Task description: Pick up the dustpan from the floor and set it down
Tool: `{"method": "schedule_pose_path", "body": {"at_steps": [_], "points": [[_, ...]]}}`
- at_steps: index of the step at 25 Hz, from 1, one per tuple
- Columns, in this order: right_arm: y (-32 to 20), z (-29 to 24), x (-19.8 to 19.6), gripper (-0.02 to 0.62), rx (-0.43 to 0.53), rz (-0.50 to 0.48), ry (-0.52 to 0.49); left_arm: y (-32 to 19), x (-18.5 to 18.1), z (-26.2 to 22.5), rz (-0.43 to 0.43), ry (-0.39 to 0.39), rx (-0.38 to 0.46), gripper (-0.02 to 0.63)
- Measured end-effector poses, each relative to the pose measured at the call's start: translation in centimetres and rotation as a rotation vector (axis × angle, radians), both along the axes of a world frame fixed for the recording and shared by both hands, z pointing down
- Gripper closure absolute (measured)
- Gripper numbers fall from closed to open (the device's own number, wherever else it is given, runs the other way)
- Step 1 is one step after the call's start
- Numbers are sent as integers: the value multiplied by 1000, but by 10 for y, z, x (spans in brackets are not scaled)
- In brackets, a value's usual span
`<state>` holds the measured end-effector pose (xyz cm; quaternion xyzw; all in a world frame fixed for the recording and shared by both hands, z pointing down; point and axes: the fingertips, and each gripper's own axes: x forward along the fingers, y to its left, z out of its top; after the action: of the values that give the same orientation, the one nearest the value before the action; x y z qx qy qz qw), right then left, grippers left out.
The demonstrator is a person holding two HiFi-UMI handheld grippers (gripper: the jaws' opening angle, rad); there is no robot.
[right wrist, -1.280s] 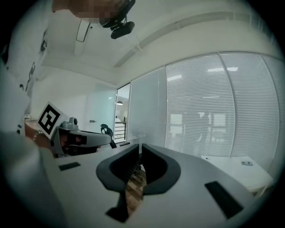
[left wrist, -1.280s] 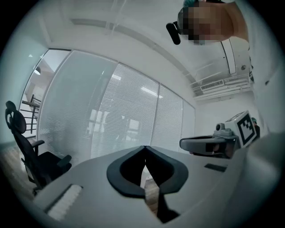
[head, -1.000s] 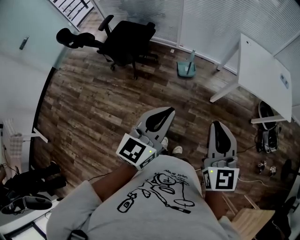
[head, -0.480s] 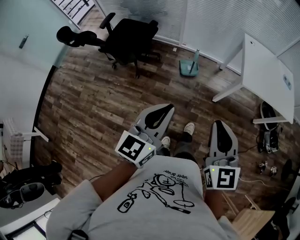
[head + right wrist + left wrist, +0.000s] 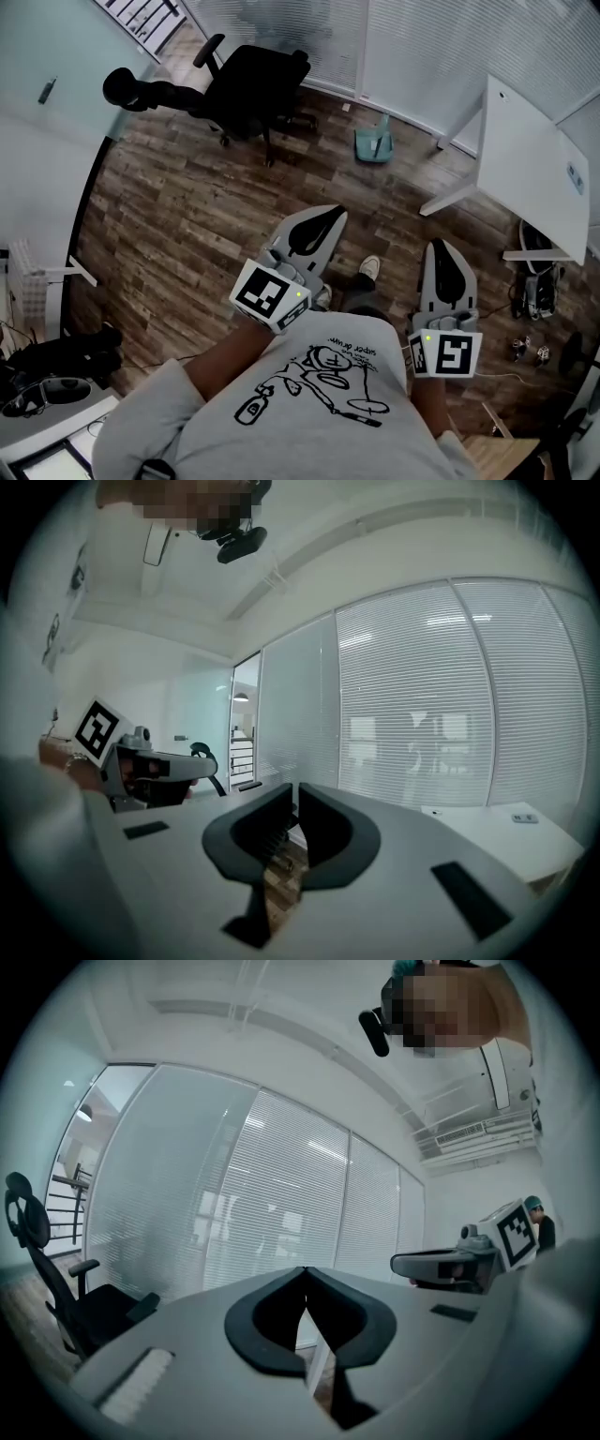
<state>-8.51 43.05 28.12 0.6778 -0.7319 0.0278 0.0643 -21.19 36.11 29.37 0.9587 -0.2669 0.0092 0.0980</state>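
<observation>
The teal dustpan [image 5: 373, 142] stands on the wooden floor near the blinds, its handle upright, far ahead of both grippers. My left gripper [image 5: 335, 215] is held at waist height and points toward it with its jaws shut and nothing between them. The right gripper [image 5: 439, 246] hangs beside it, also shut and holding nothing. In the left gripper view the jaw tips [image 5: 305, 1271] meet, and the right gripper [image 5: 441, 1265] shows at the right. The right gripper view shows its own tips [image 5: 293, 794] nearly together. The dustpan is not seen in either gripper view.
A black office chair [image 5: 253, 80] stands left of the dustpan. To its right a white desk [image 5: 530, 155] juts out on angled legs. Cables and small gear [image 5: 534, 281] lie under the desk's near end. My shoe [image 5: 369, 268] shows between the grippers.
Both grippers have travelled forward with the person's step, jaws unchanged. The foot between them has shifted, and the chair and floor have slid slightly in view.
</observation>
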Motion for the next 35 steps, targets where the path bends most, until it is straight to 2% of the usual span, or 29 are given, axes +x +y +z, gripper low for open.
{"method": "schedule_pose_path", "body": {"at_steps": [9,14,21,26,35], "points": [[-37,-5,92,577,12,4,9,-36,93,-7,17,7,20,604],[-53,-2,128,577,-1,-23,10,-49,129,-8,4,3,25,604],[-72,6,151,577,-22,-78,16,-61,155,1,-34,11,-5,604],[-88,17,156,577,-44,-107,7,-73,163,11,-38,-13,-12,604],[-147,29,170,577,-67,-125,-10,-136,182,25,-51,-20,-32,604]]}}
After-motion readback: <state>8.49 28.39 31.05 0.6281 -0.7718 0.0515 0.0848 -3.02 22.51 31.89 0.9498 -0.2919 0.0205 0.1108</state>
